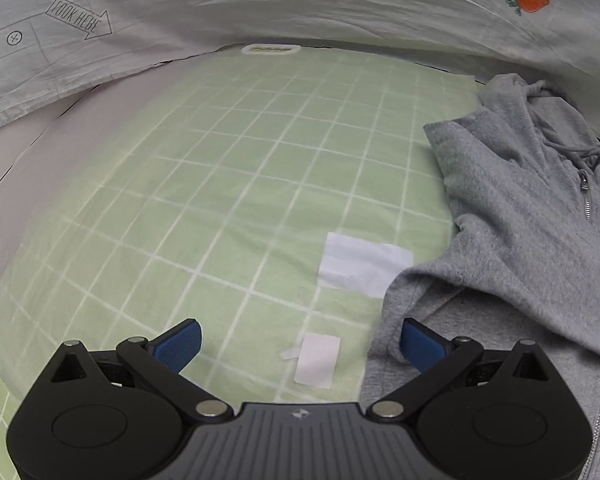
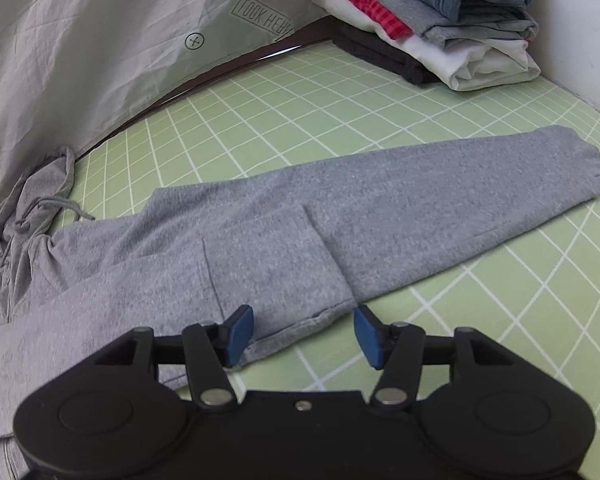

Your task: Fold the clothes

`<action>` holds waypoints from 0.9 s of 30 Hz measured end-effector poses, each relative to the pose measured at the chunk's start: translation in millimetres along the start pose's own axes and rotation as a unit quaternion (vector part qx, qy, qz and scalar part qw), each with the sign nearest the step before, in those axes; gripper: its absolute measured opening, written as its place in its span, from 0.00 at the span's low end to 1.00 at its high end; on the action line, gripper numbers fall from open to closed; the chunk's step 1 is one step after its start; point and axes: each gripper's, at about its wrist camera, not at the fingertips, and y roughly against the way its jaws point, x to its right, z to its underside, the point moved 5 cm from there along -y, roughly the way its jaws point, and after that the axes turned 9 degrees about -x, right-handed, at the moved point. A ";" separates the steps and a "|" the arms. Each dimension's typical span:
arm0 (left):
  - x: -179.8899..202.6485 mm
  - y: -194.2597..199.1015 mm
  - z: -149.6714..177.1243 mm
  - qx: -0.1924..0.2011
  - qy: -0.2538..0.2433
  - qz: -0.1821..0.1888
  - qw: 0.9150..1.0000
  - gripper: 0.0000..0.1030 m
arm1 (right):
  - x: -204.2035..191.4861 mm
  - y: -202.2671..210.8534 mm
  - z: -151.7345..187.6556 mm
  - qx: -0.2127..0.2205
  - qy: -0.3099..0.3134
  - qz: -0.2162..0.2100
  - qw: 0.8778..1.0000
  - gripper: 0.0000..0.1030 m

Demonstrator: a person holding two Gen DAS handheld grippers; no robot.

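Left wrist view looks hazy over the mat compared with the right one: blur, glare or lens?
Left wrist view: the green mat is soft and washed out, grid lines smeared, while the hoodie and tool stay sharper. Right wrist view: mat and hoodie crisp, lighting even. Both bend straight lines, fisheye. Cause unclear.

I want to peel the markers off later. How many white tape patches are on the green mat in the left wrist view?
2: a large patch touching the grey hoodie edge, and a smaller one nearer the open left gripper. The hoodie may hide more.
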 end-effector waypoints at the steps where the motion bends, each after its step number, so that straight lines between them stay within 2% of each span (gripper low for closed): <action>1: -1.3 2.6 -1.8 0.001 0.006 0.007 1.000 1.00 | -0.8 0.0 -0.7 0.000 0.001 0.002 1.000 0.65; 4: -8.8 11.0 -10.8 0.005 0.036 0.057 0.998 0.99 | -1.0 0.9 -4.8 0.005 -0.004 -0.001 1.000 0.68; 7: -16.6 18.2 -21.4 0.012 0.072 0.121 0.990 0.99 | -1.2 1.2 -10.0 0.011 -0.013 -0.009 1.000 0.69; 10: -16.2 18.9 -34.9 0.014 0.096 0.169 0.981 0.92 | -3.3 -1.7 -14.2 0.011 -0.013 -0.009 1.000 0.69; 14: -2.7 8.2 -59.1 0.009 0.098 0.218 0.971 0.81 | -4.5 -5.1 -17.2 0.007 -0.015 -0.011 1.000 0.69; 21: 33.2 -33.2 -100.6 -0.023 0.097 0.269 0.958 0.76 | -5.6 -10.4 -22.7 0.004 -0.022 -0.005 1.000 0.68; 25: 56.7 -49.8 -118.0 -0.031 0.073 0.290 0.954 0.73 | -10.6 -13.8 -23.9 0.000 -0.007 0.009 1.000 0.68; 27: 66.6 -59.2 -123.3 -0.037 0.065 0.282 0.956 0.57 | -13.7 -15.6 -23.9 0.001 0.004 0.019 1.000 0.69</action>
